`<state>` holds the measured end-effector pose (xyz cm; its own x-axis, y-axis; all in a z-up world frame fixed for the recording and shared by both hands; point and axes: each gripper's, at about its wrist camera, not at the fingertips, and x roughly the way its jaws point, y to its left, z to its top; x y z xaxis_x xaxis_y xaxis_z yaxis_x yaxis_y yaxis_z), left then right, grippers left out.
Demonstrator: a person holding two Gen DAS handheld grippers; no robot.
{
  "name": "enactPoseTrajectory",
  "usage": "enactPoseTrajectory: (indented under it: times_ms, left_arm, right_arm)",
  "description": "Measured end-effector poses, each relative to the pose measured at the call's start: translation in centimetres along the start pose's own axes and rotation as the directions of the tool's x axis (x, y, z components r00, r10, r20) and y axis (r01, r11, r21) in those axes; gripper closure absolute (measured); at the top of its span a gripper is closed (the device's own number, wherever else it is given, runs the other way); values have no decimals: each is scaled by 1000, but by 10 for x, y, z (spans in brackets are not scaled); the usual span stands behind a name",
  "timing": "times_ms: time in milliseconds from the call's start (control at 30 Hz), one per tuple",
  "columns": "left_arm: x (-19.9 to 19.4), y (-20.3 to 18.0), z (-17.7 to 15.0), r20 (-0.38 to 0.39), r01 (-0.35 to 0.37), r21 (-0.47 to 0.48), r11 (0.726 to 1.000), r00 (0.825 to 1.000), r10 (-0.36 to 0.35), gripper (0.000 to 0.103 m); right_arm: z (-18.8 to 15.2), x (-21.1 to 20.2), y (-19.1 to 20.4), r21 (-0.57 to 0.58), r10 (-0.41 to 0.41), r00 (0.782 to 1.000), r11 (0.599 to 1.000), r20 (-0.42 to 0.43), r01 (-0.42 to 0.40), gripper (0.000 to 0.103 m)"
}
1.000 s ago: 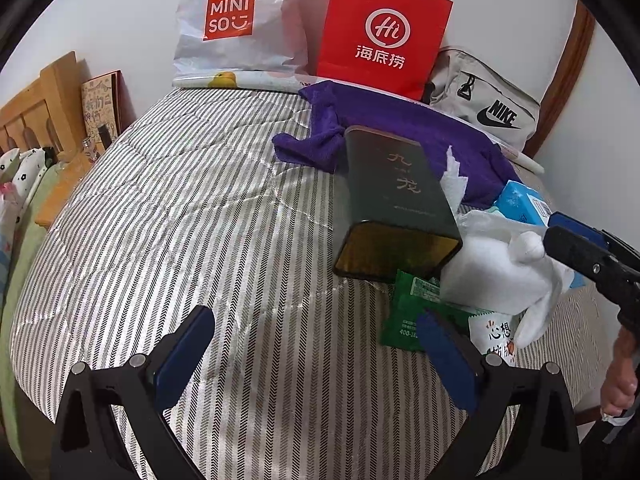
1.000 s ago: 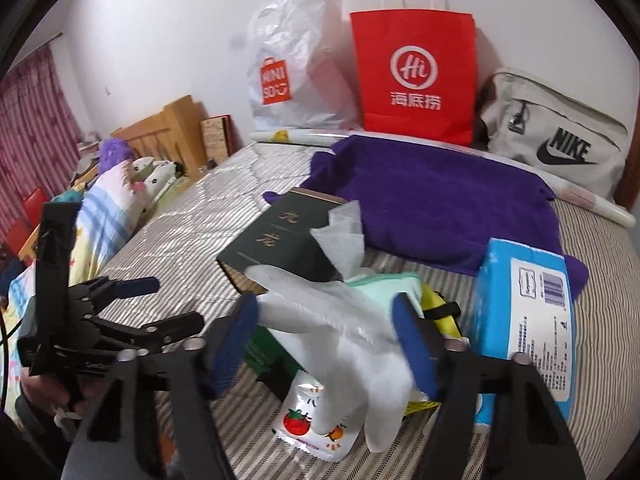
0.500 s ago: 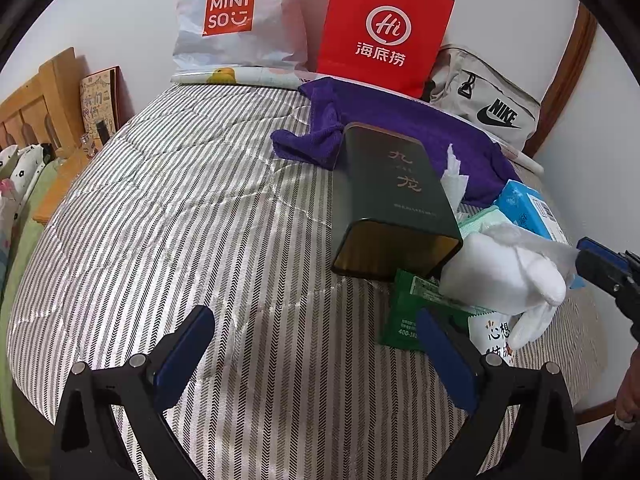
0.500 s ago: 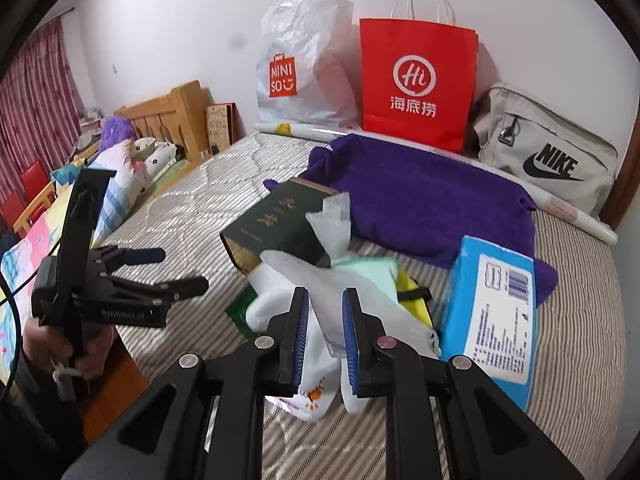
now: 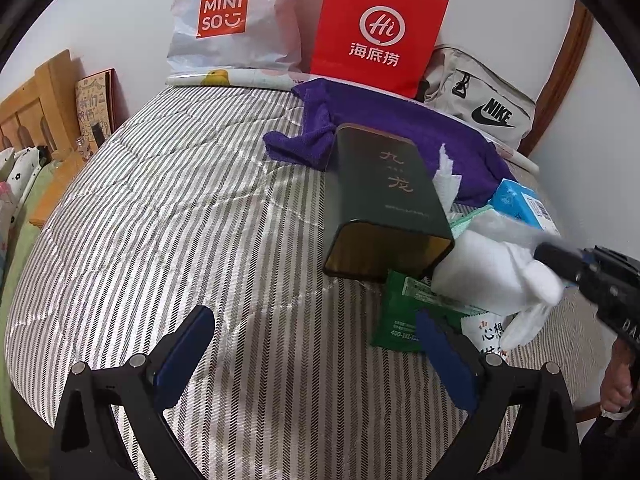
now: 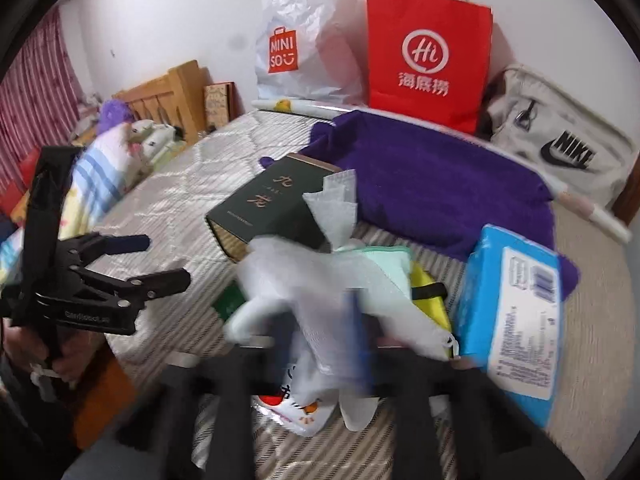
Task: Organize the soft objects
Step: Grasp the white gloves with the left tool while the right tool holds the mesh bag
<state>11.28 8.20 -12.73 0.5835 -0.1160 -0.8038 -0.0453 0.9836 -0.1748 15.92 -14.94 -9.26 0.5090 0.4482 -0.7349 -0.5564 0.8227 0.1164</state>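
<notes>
Now right gripper [image 6: 324, 344] pinches white cloth [image 6: 304, 280].

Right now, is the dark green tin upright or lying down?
Lying down. The dark green tin rests on its long side on the striped bedspread, its open gold-lined end facing the left wrist camera. The visible interior looks empty.

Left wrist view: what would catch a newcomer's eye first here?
The red bag stands at the far edge of the striped bed, against the wall beside the Miniso bag. Mid-bed, a dark green box lies on its side in front of a purple towel. At right, the right gripper pinches a white cloth.
</notes>
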Motion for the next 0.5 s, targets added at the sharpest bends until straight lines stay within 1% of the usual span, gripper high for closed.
enactPoseTrajectory:
  times_ms: [33,67,200,333,500]
  left_arm:
    - [0,-1,0,2,3,1,1000,1000,-3,2]
    - [-1,-2,-1,7,8,6,1000,1000,-8,2]
    - [1,-9,-3,6,22,24,999,1000,-22,2]
    - [4,-18,-6,-3,48,41,998,999,-48,2]
    - [11,-31,-13,-11,69,71,995,998,-68,2]
  right_arm:
    - [1,-2,0,1,-11,1000,1000,11,11,98]
    - [2,-9,-1,1,-24,999,1000,30,24,98]
    - [4,-33,-3,17,-19,996,1000,83,18,99]
    - [1,-59,-7,37,-37,992,999,122,33,99]
    - [-17,-90,-16,83,-57,986,996,156,45,99]
